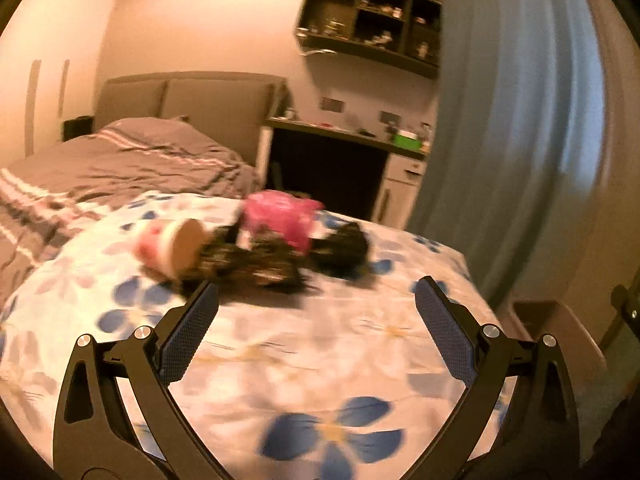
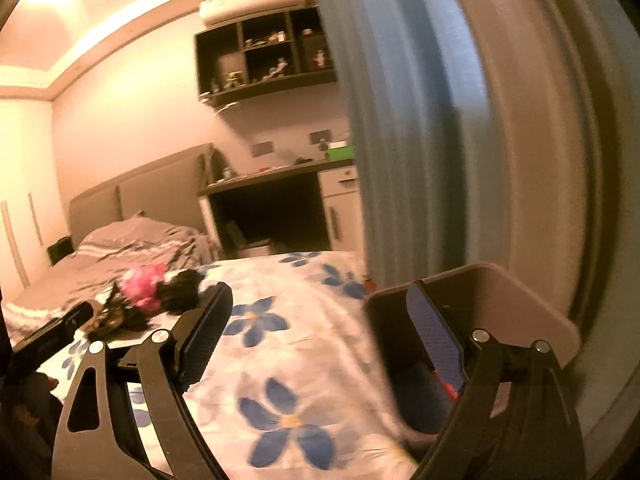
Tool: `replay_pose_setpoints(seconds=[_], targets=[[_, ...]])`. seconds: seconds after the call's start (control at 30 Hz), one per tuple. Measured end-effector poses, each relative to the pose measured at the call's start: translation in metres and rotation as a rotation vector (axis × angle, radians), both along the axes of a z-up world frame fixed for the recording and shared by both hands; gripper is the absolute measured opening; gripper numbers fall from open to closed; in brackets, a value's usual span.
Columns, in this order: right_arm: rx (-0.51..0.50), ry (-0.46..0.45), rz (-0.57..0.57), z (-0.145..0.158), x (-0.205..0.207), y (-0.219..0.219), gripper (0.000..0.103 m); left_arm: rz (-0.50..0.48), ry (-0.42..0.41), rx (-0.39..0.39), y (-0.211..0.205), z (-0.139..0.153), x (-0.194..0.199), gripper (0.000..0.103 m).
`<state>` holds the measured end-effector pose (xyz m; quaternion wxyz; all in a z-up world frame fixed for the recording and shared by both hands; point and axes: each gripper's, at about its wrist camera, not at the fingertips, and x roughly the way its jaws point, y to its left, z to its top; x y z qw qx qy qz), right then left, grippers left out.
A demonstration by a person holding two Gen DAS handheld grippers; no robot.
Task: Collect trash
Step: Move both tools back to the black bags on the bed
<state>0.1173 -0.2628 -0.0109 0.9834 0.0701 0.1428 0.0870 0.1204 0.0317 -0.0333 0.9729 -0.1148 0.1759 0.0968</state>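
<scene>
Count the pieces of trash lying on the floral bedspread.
3, though blur may hide more: a pink-and-white paper cup on its side at left, a crumpled pink plastic wrapper behind, and dark crumpled wrappers between and right.

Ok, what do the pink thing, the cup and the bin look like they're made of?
Pink bag: thin glossy plastic film, judging by its crinkles and sheen. Cup: probably paper, matte tan inside with a printed pink wall; blur leaves it open. Bin: rigid smooth plastic, likely, with even walls and a rounded rim.
</scene>
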Motion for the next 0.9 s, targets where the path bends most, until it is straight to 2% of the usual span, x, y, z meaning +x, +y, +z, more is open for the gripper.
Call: replay_pose_setpoints(seconds=[0.57, 0.9], targets=[[-0.074, 0.074, 0.35, -0.013, 0.039, 0.165, 0.086, 0.223, 0.004, -0.029, 0.108, -0.007, -0.039, 0.097], [-0.141, 0.144, 0.48, -0.029, 0.087, 0.253, 0.085, 0.253, 0.023, -0.04, 0.144, -0.011, -0.042, 0.097]])
